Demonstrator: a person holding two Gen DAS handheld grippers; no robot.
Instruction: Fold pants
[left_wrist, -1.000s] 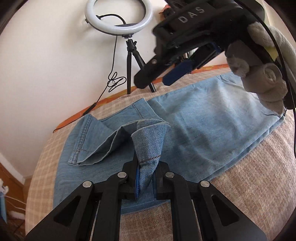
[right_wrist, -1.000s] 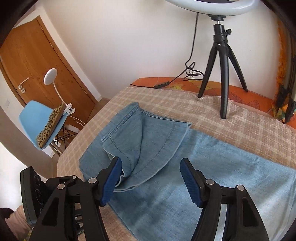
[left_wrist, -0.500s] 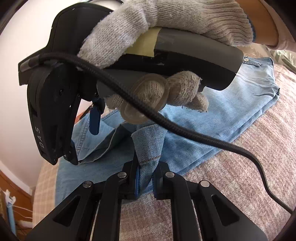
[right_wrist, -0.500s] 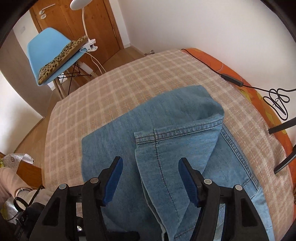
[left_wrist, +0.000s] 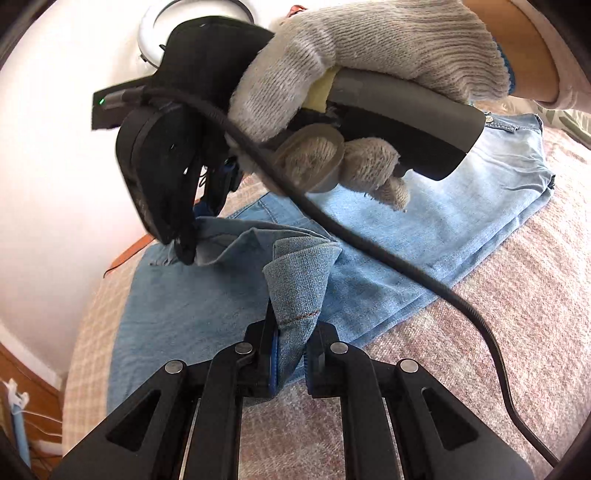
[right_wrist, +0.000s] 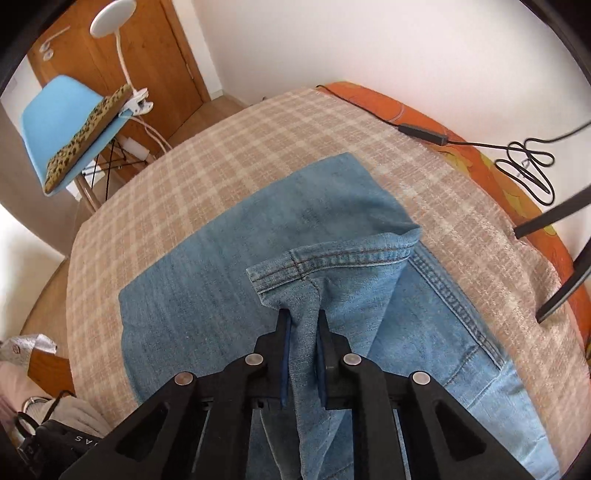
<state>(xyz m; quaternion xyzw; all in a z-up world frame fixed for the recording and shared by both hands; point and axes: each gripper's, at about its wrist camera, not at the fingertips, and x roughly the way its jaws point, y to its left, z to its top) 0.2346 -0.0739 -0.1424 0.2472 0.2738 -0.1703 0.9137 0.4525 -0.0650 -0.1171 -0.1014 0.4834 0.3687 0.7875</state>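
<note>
Pants (left_wrist: 424, 236): blue jeans lying flat along the bed (left_wrist: 517, 302), on its checked cover; legs stacked one on the other, waistband end far off toward the top right in my left view.
Hem end: lifted off the cover at two spots, the rest of the denim lies flat.
Left tongs (left_wrist: 291, 354): clamped on a bunched corner of the hem, stitched edge showing just above the pads.
Right tongs (right_wrist: 303, 350): pressed together on a fold of denim just below the double-stitched hem (right_wrist: 332, 258); in my left view they bite the cloth at the far corner, gloved right hand (left_wrist: 369, 74) around the handle.
Done so far: legs look already laid together lengthwise; both hem corners are gripped.
Left to do: I judge the cross fold has not begun, since the hem sits near its own end and the waistband is well apart from it; hem must go over to the waistband, then likely one more fold.
Watch: the two grips are uneven, so the carried edge could land skewed.
Nearby: ring light (left_wrist: 155, 40) behind the right hand, blue chair (right_wrist: 66, 122) beside the bed.
</note>
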